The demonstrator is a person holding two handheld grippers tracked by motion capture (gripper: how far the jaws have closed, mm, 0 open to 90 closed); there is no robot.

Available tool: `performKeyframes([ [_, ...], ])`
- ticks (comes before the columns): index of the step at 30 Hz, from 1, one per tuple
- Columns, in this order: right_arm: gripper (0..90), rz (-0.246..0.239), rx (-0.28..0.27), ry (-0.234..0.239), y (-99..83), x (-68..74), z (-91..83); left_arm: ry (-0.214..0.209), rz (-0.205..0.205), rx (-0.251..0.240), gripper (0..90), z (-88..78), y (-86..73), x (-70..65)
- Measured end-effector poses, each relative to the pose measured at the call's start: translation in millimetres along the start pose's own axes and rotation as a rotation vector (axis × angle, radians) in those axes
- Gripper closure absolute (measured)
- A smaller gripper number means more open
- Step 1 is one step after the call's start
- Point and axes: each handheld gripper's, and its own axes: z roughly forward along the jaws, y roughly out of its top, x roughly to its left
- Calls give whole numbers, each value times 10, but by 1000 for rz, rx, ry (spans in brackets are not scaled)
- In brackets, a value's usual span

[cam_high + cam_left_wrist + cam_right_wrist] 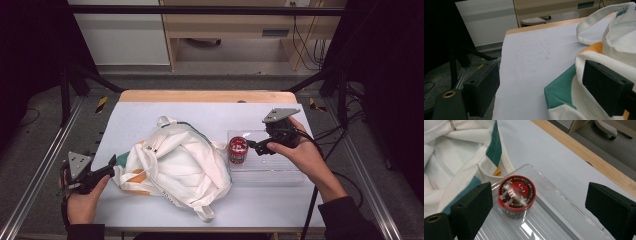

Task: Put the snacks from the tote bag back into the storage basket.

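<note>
The right gripper point(539, 207), jaws spread wide and empty, hovers just above a red-lidded candy tub point(517, 195) standing in a clear tray point(564, 202) on the pale surface point(150, 115), while the left gripper point(549, 92), also open, flanks the near corner of a white tote bag point(624, 50).

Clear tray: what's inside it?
The clear tray holds one red-lidded candy tub, upright at the end nearest the white canvas bag. The tub's lid hides its contents.
</note>
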Motion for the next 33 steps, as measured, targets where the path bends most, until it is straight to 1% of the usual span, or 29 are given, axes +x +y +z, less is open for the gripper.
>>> performKeyframes([
  [1, 79, 0, 0, 0, 0, 0, 0, 0, 0, 0, 143, 0, 0, 0],
  [2, 79, 10, -8, -2, 4, 1, -23, 0, 0, 0, 143, 0, 0, 0],
  [3, 79, 23, -26, -13, 14, 4, -67, 0, 0, 0, 143, -1, 0, 0],
  [6, 79, 43, -37, -41, 32, 20, -131, 0, -2, -1, 143, -2, 0, 0],
  [7, 79, 43, -37, -41, 32, 20, -131, 0, -1, -1, 143, -2, 0, 0],
  [8, 79, 65, -43, -63, 45, 30, -170, 0, 1, -1, 143, -4, 1, 0],
  [9, 79, 65, -43, -63, 45, 30, -170, 0, 1, -1, 143, -4, 1, 0],
  [10, 79, 83, -49, -87, 57, 39, -211, 0, 0, -1, 143, -6, 1, 0],
  [11, 79, 83, -49, -87, 57, 39, -211, 0, 0, -1, 143, -6, 1, 0],
  [12, 79, 106, -59, -106, 69, 49, -262, 0, 0, -2, 143, -8, 0, 1],
  [13, 79, 106, -59, -106, 69, 49, -262, 0, 0, -2, 143, -8, 0, 1],
  [14, 78, 129, -77, -122, 81, 55, -327, 1, -2, -2, 143, -11, 0, 4],
  [16, 78, 138, -88, -131, 86, 55, -363, 1, -3, -3, 143, -12, 0, 5],
  [17, 78, 155, -100, -138, 89, 60, -400, 2, -3, -3, 143, -14, -1, 5],
  [18, 78, 177, -120, -149, 90, 64, -474, 1, -4, -2, 143, -15, -2, 6],
  [19, 78, 177, -120, -149, 90, 64, -474, 1, -4, -2, 142, -15, -2, 6],
  [20, 79, 202, -141, -165, 83, 68, -549, 2, -5, -3, 142, -19, -3, 6],
  [22, 79, 214, -156, -181, 66, 74, -615, 1, -7, -5, 142, -25, -3, 8],
  [23, 79, 214, -156, -181, 66, 74, -615, 1, -7, -5, 142, -25, -3, 8],
  [24, 79, 222, -165, -199, 38, 76, -679, 2, -9, -6, 142, -28, -4, 14],
  [25, 79, 222, -165, -199, 38, 76, -679, 2, -9, -6, 141, -28, -4, 14],
  [26, 79, 225, -173, -218, 2, 74, -738, 1, -12, -7, 141, -29, -5, 18],
  [27, 79, 225, -173, -218, 2, 74, -738, 2, -16, -8, 141, -29, -5, 20],
  [28, 79, 235, -176, -230, -41, 69, -794, 3, -18, -8, 141, -30, -6, 24],
  [29, 79, 235, -176, -230, -41, 69, -794, 3, -18, -8, 141, -30, -6, 24],
  [30, 79, 243, -180, -249, -90, 62, -844, 3, -18, -8, 141, -32, -6, 25],
  [31, 79, 243, -180, -249, -90, 62, -844, 3, -18, -9, 141, -32, -5, 25],
  [32, 79, 252, -183, -264, -145, 51, -887, 2, -18, -9, 141, -33, -5, 25],
  [33, 79, 252, -183, -264, -145, 51, -887, 3, -18, -9, 141, -34, -5, 25],
])
